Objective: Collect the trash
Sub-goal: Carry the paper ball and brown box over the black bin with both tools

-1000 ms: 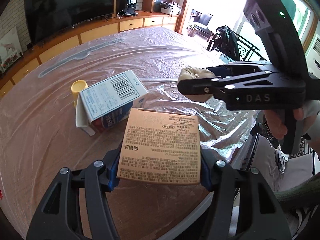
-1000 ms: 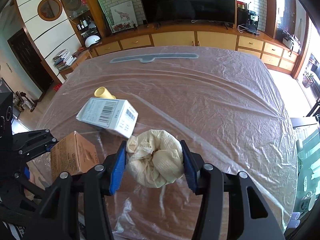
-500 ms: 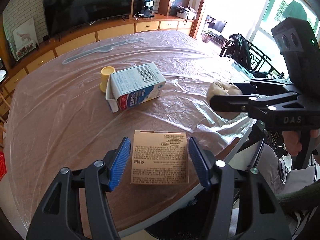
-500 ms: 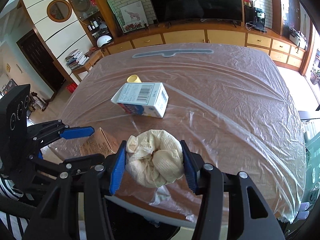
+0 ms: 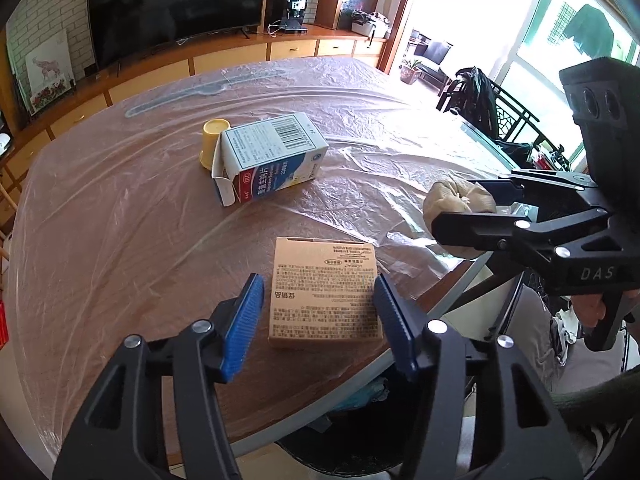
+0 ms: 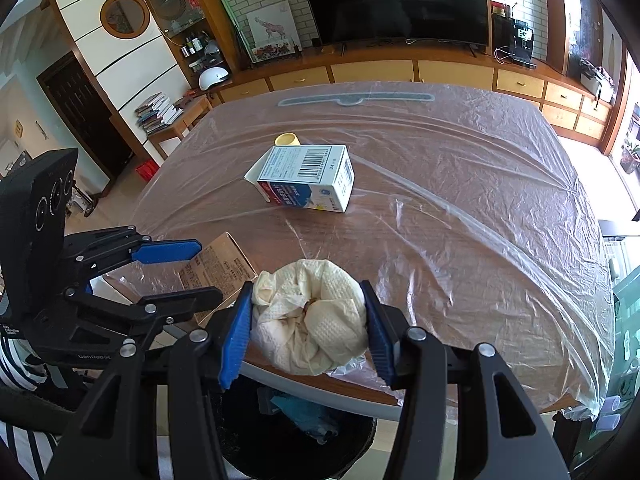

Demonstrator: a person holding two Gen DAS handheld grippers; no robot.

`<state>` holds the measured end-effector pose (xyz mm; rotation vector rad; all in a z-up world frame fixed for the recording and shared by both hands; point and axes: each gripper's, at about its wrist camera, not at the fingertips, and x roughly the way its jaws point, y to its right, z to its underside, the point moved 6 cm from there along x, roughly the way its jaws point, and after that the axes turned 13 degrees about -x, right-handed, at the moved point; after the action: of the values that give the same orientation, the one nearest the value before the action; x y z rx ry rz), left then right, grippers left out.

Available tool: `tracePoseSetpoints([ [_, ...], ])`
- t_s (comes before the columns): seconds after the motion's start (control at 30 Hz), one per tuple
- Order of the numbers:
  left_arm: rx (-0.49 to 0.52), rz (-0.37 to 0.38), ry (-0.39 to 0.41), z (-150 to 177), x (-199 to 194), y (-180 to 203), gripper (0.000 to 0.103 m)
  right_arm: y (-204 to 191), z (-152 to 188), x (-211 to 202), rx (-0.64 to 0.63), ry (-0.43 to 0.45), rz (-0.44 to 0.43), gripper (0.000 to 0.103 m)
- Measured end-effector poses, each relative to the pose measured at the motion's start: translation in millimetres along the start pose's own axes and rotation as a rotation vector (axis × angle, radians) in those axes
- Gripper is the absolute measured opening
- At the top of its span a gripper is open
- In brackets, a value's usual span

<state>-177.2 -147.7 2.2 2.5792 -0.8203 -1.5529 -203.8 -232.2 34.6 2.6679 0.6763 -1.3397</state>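
Plastic-sheeted wooden table [image 6: 460, 208] before a television [image 6: 396, 0] and cabinets [image 6: 376, 72]

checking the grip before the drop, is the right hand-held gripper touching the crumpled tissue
Touching: the right wrist view shows both blue pads of the right hand-held gripper pressed into the crumpled tissue.

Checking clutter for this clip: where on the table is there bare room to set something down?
The plastic-covered table lies bare right of the blue-and-white carton. The left side holds that carton, the yellow cup and, at the near edge, the brown box.
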Motion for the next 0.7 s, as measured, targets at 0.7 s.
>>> tracePoseSetpoints([
  [0.7,0.024,-0.024,-0.056,5.5,28.7,12.3,0.07,13.2,6.0,2.7,0.027,-0.019,0.012,0.05],
])
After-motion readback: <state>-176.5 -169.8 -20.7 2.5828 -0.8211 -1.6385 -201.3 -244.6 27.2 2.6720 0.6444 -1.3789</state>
